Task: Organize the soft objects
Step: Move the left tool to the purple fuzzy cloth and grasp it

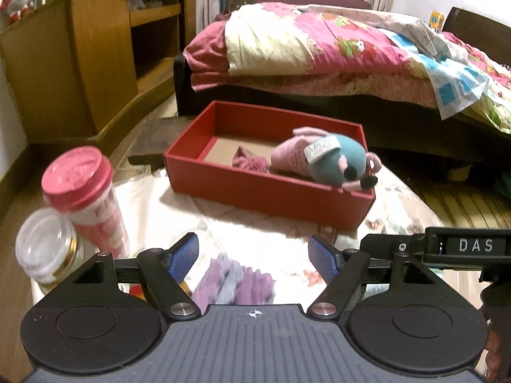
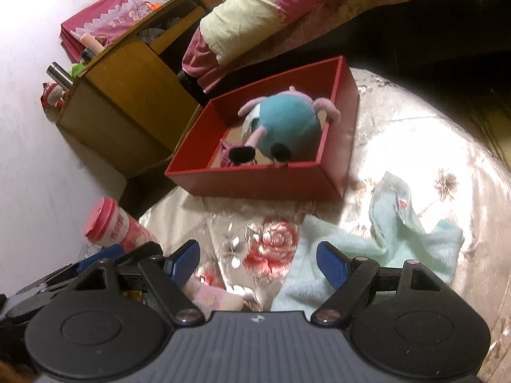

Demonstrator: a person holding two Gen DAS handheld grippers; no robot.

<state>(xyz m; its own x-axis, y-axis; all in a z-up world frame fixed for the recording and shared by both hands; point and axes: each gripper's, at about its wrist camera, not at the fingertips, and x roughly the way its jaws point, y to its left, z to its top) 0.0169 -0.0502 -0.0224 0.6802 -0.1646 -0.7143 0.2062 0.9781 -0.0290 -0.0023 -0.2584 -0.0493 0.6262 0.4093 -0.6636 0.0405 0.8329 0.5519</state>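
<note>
A red box stands on the round table; it also shows in the right wrist view. Inside it lie a pink and teal plush toy and a small pink knitted piece. A pale green towel lies crumpled on the table, under my right gripper, which is open and empty. A pink soft thing lies just below its left finger. My left gripper is open and empty, above the table short of the box.
A pink-lidded cup and a clear jar stand at the table's left edge. A wooden cabinet is at the left and a bed with pink quilts behind. The flowered tablecloth covers the table.
</note>
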